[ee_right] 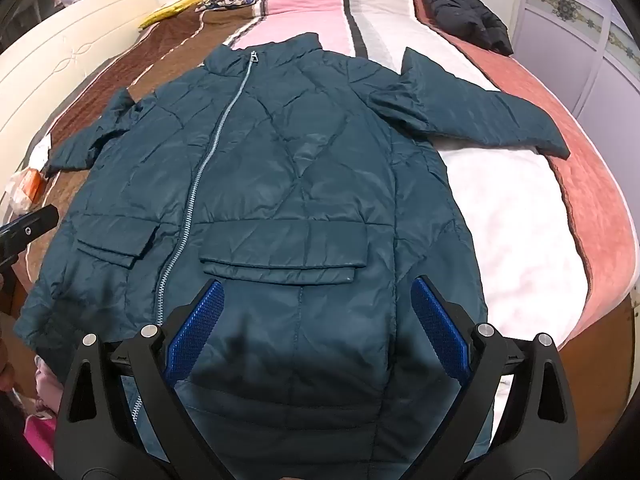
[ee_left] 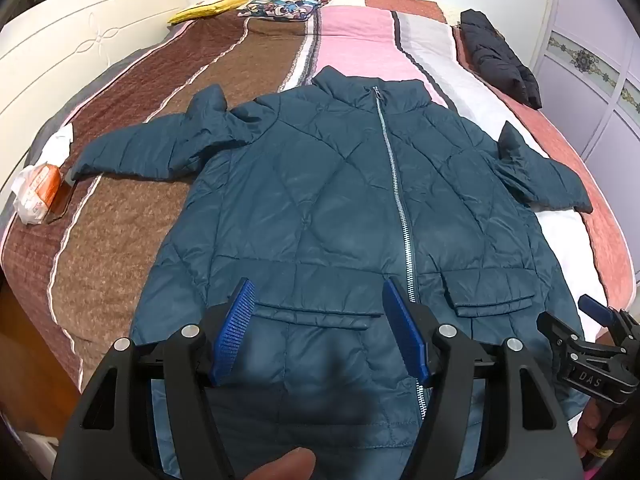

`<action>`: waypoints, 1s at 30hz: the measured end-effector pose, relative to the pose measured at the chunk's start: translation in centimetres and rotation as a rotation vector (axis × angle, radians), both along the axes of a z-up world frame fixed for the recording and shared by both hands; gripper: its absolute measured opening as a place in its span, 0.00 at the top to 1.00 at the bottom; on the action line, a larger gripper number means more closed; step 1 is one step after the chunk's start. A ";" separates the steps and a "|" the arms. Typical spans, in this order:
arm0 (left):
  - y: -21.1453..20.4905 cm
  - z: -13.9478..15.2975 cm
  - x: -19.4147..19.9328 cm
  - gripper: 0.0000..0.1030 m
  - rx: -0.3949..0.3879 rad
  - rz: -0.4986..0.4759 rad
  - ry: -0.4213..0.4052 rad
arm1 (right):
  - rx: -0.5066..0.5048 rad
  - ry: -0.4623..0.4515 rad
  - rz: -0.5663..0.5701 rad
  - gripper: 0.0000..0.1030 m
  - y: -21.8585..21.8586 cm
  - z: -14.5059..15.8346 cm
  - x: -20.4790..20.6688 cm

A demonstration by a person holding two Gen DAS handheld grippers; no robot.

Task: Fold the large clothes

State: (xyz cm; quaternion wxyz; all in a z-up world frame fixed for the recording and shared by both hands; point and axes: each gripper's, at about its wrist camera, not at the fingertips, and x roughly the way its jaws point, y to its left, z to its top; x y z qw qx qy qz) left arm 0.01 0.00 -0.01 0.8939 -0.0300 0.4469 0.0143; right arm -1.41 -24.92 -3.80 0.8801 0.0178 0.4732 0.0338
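A dark teal quilted jacket (ee_left: 320, 208) lies flat, front up and zipped, on the bed, collar at the far end and both sleeves spread out sideways. It also shows in the right wrist view (ee_right: 280, 176). My left gripper (ee_left: 318, 292) is open and empty, above the lower front near the left pocket flap. My right gripper (ee_right: 318, 288) is open and empty, above the lower front just below the right pocket flap. The right gripper also shows at the right edge of the left wrist view (ee_left: 596, 344).
The bed has a striped brown, pink and white blanket (ee_left: 352, 36). A black jacket (ee_left: 496, 56) lies at the far right. A patterned pillow (ee_left: 284, 2) and a yellow item (ee_left: 208, 8) lie at the far end. A white and orange packet (ee_left: 38, 192) lies at the left edge, by the cream bed frame (ee_left: 72, 44).
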 end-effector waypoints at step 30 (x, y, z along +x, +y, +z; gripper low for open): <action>0.7 -0.3 -0.5 0.37 -0.006 0.001 0.003 | 0.004 -0.003 -0.001 0.09 0.1 0.2 -0.1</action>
